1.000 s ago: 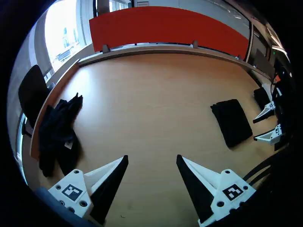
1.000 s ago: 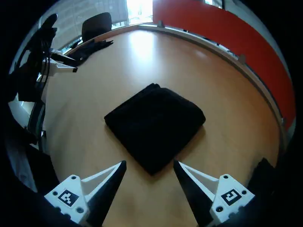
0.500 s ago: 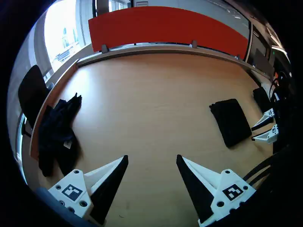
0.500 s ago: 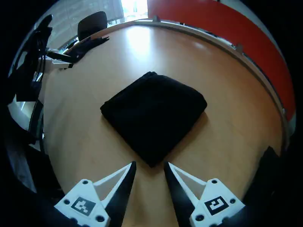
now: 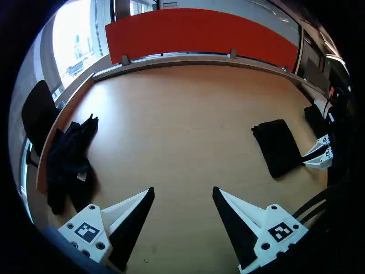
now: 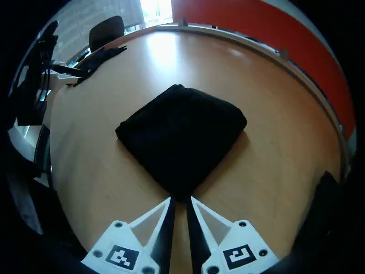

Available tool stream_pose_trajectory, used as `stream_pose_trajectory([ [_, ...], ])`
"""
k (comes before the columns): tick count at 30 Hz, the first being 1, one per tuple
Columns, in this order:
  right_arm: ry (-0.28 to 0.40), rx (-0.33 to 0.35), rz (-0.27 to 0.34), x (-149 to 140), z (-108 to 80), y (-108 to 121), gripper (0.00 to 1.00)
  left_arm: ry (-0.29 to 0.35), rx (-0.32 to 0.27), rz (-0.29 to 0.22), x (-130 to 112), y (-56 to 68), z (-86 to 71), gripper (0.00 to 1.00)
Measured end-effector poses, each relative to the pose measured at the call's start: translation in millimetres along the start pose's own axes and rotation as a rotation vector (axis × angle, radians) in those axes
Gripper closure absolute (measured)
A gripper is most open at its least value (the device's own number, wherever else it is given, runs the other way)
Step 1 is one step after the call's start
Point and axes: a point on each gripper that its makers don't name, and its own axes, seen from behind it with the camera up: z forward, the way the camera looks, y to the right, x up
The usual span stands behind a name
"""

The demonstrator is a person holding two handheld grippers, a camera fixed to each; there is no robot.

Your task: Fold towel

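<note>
Light wood table (image 5: pixel 182 118) spreads out ahead of the jaws, with daylight glare far left. Red divider panel (image 5: pixel 200 32) stands along its far edge, straight ahead. Bright window (image 5: pixel 73 41) up-left of the jaws; black chair (image 5: pixel 36 114) left, beyond the table edge.

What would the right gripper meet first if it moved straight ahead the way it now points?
The towel: its near corner lies right at the nearly closed tips of the right gripper, perhaps already touching; depth is unclear.
</note>
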Motion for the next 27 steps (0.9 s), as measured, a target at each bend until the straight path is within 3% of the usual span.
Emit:
stream_pose_trajectory([
  [5,0.004,-0.010,-0.007,0,-1.4,2,0.95,0.000,0.000,-0.002,-1,0.2,-0.2,0.06],
  [14,0.038,-0.020,-0.029,12,-6.9,4,0.95,0.000,0.003,-0.001,-2,-0.4,-0.3,0.06],
  [27,0.186,-0.087,-0.098,90,-55.5,25,0.95,0.013,0.004,0.001,5,-1.9,-2.1,0.06],
])
